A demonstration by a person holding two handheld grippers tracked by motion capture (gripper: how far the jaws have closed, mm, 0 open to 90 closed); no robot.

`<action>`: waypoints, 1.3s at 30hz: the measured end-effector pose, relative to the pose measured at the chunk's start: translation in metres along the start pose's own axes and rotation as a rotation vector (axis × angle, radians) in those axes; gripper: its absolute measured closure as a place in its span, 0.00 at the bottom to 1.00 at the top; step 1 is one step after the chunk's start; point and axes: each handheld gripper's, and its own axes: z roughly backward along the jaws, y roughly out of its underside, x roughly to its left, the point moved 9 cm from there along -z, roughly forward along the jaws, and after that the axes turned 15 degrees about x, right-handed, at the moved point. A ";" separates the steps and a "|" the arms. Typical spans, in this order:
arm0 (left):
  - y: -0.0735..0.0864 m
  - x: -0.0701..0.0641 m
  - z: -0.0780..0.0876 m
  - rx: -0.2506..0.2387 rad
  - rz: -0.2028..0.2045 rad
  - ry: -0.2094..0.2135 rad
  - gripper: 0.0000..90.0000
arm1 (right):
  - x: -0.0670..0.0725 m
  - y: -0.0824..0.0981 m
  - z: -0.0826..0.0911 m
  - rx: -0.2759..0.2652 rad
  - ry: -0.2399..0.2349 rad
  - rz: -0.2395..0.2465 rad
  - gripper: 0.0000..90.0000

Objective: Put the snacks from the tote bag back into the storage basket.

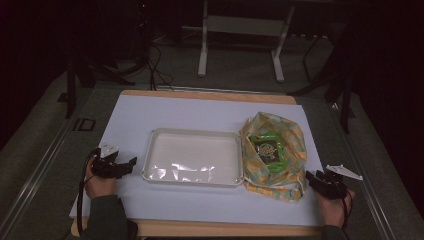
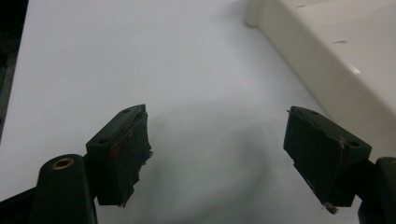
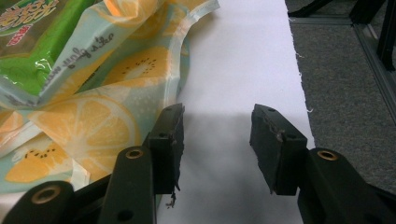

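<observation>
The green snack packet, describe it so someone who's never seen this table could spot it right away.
Start at the white tray in the middle of the white table top. Just to its right lies an opened cloth bag printed with orange citrus slices. The green snack packet rests in the bag's open middle: the one shiny, bright green thing among pale surfaces.

The cloth bag (image 1: 274, 155) is pale mint printed with orange and yellow citrus slices — in the right gripper view a line of dark script runs along its edge. The packet (image 1: 266, 147) inside it is bright green with yellow lettering and a dark round patch. The tray (image 1: 155, 150) is cream-white, the desk (image 1: 200, 112) sheet white with a wooden rim, and each hand-held gripper — left (image 1: 120, 167), right (image 1: 320, 181) — is black
</observation>
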 end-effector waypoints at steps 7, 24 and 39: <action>-0.002 -0.001 0.004 -0.041 -0.017 0.053 0.27 | 0.001 0.000 0.001 -0.007 -0.006 0.006 0.60; 0.000 -0.001 0.003 -0.039 -0.018 0.108 0.27 | 0.013 -0.002 0.009 0.015 -0.061 0.027 0.63; 0.000 -0.001 0.003 -0.047 -0.008 0.116 0.27 | 0.027 -0.018 0.032 0.064 -0.104 0.139 0.66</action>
